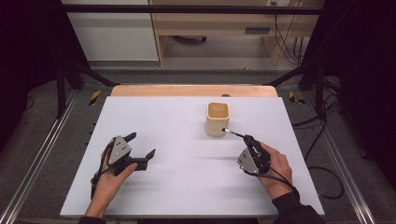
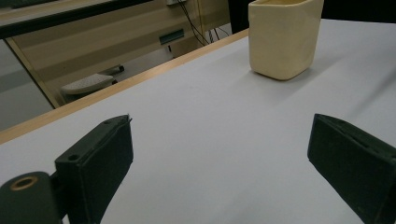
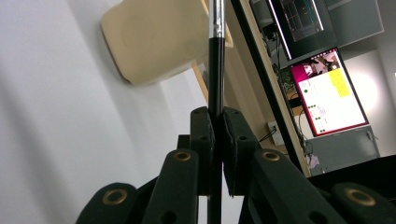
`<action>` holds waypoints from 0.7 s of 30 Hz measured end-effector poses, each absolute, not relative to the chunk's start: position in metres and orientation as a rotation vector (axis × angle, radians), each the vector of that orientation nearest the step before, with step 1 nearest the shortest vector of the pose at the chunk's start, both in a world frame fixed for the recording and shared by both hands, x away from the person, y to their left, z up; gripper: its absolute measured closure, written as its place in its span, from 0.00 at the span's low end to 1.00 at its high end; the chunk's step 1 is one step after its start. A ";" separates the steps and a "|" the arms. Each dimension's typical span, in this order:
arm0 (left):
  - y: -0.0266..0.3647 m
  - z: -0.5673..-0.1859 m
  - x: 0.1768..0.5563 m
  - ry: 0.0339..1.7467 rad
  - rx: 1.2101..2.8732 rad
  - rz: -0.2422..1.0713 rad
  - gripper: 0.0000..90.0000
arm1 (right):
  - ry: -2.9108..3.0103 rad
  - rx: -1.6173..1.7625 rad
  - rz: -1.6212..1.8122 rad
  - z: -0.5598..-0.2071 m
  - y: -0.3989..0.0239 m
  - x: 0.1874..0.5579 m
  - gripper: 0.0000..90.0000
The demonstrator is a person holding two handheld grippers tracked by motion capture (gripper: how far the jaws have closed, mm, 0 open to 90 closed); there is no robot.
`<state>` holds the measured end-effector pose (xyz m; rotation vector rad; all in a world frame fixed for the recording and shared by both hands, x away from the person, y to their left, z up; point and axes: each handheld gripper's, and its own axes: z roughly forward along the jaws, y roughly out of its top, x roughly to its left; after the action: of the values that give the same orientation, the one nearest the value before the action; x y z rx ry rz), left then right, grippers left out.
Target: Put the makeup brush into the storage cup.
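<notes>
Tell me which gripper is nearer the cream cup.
Right. The right gripper, shut on a thin black stick, sits just beside the cream cup, stick tip at its wall. The left gripper is open, far across the table.

Cream-yellow cup [image 1: 218, 118] on a white worktop [image 1: 177, 140] — black, silver-collared brush [image 3: 215, 70] in the black right claw [image 3: 215, 135].

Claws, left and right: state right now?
Left claw: open, nothing between its jaws, over the bare table.
Right claw: shut on a thin black stick with a silver tip, pointing toward the cream cup.
</notes>
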<state>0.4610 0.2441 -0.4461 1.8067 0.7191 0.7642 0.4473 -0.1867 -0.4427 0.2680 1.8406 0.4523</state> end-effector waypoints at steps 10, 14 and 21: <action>0.247 -0.455 0.456 0.737 1.786 0.750 0.07 | 1.845 0.312 0.557 -0.432 -0.184 0.450 0.93; 0.248 -0.456 0.454 0.739 1.770 0.757 0.07 | 1.840 0.319 0.580 -0.429 -0.183 0.451 0.93; 0.254 -0.455 0.452 0.756 1.722 0.752 0.07 | 1.832 0.313 0.597 -0.425 -0.178 0.452 0.93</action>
<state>0.4523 0.2540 -0.4553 1.7219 0.7559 0.7520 0.4521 -0.1778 -0.4253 0.3134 1.8318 0.5972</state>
